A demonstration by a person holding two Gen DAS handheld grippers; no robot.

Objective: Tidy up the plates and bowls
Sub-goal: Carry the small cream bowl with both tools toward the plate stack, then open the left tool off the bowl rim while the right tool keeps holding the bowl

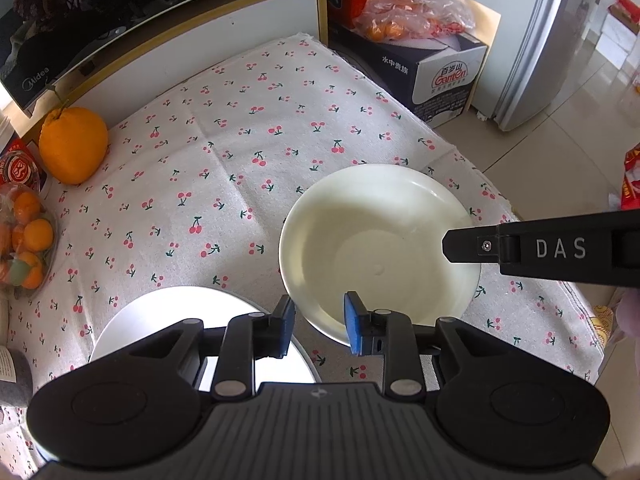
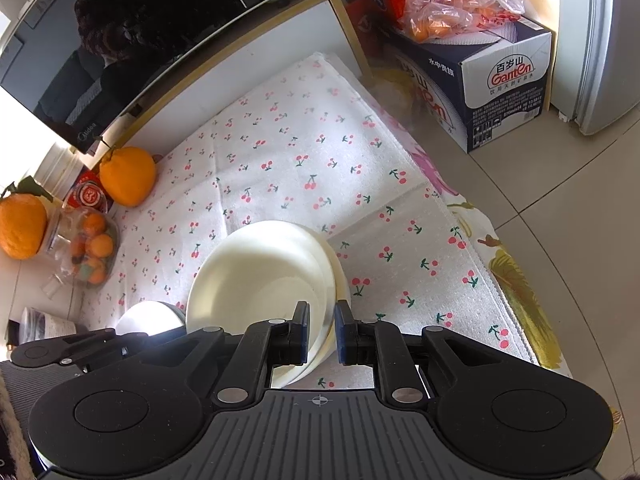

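A cream plate (image 1: pixel 360 240) lies tilted over the cherry-print cloth (image 1: pixel 240 140), on the right. My right gripper (image 2: pixel 321 330) is shut on this cream plate's (image 2: pixel 256 280) rim and holds it tilted; another cream dish shows right behind it. The right gripper's finger (image 1: pixel 472 246) reaches over the plate's right edge in the left wrist view. My left gripper (image 1: pixel 319 322) is open and empty, its blue pads at the plate's near rim. A white plate (image 1: pixel 192 320) lies flat under the left gripper, and shows in the right wrist view (image 2: pixel 150 318).
A large orange (image 1: pixel 72 148) and a bag of small oranges (image 1: pixel 24 236) sit at the cloth's left edge. A black microwave (image 1: pixel 100 20) stands behind. A cardboard box (image 1: pixel 432 76) with bagged fruit and a fridge (image 1: pixel 540 40) stand past the table's far right.
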